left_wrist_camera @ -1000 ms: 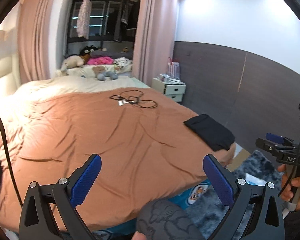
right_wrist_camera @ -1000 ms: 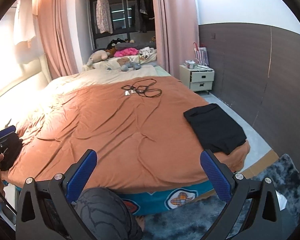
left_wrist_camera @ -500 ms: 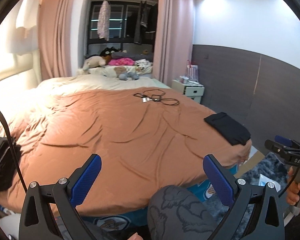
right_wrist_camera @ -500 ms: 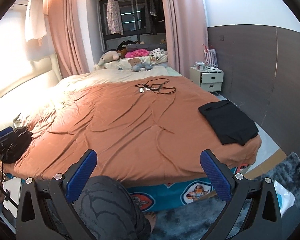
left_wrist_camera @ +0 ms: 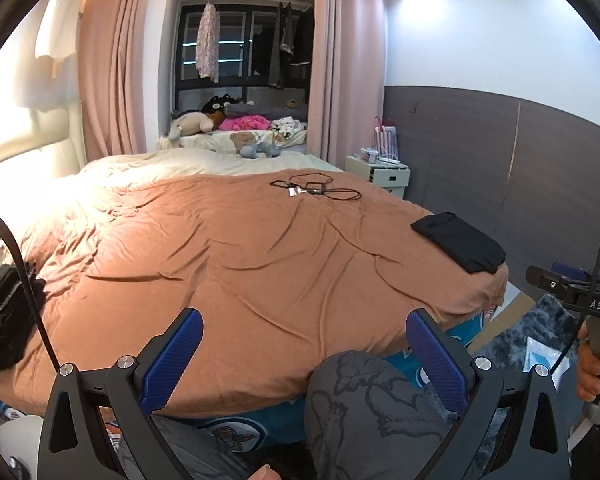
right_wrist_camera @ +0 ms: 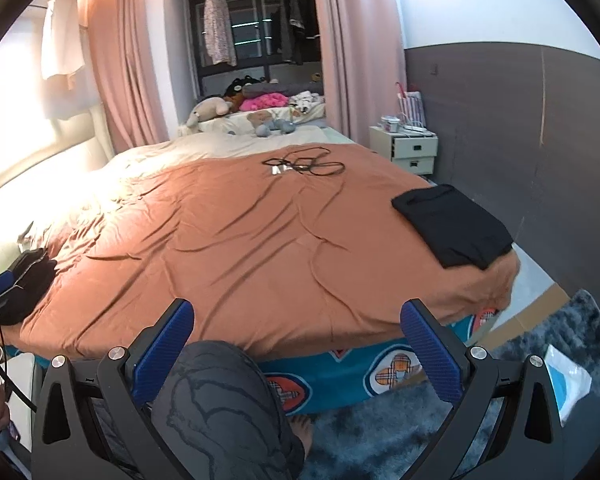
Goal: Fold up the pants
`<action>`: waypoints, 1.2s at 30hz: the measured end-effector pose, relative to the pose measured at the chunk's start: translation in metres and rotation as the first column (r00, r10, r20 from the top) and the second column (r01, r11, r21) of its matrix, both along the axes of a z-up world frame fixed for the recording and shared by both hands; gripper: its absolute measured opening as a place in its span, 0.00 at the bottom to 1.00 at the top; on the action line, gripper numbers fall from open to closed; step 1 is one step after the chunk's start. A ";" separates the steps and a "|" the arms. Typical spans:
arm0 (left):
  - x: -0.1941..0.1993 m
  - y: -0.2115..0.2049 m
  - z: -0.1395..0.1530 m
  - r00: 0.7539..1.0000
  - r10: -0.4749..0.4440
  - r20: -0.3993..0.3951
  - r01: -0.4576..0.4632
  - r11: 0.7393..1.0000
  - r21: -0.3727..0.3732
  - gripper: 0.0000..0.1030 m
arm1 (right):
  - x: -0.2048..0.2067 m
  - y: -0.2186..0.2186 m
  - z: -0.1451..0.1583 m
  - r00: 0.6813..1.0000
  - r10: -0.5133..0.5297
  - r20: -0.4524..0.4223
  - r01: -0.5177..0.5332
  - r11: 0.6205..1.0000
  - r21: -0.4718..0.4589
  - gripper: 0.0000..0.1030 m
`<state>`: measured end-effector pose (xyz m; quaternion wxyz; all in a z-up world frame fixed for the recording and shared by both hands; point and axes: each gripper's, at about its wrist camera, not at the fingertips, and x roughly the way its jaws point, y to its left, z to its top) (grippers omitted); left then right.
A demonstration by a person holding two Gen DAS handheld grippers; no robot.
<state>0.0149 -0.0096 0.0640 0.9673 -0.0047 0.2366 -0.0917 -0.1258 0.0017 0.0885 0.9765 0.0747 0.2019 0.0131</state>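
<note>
I am holding my left gripper [left_wrist_camera: 304, 350] and my right gripper [right_wrist_camera: 298, 342] wide apart and empty, above the near edge of the bed [left_wrist_camera: 240, 264]. A dark crumpled heap, probably the next pants [left_wrist_camera: 4, 316], is lying at the near left edge, nearer my left gripper; its long axis I cannot tell. Folded black pants [right_wrist_camera: 454, 226] are resting at the right corner. Compared with a second ago, both views are showing more of the left side.

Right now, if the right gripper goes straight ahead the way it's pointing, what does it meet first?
Probably the rumpled orange-brown bedspread: the open right gripper points at its bare middle. Depth is hard to judge.
</note>
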 end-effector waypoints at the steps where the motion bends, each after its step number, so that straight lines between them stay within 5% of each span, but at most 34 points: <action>1: 0.000 -0.001 -0.002 1.000 -0.006 -0.004 0.006 1.000 -0.008 1.00 | 0.000 -0.001 -0.002 1.000 -0.010 -0.005 0.010 1.000 0.001 1.00; 36: -0.015 0.007 -0.016 0.999 0.018 0.034 -0.016 0.999 -0.049 1.00 | -0.025 0.017 -0.020 0.999 -0.048 0.024 0.049 0.998 -0.035 1.00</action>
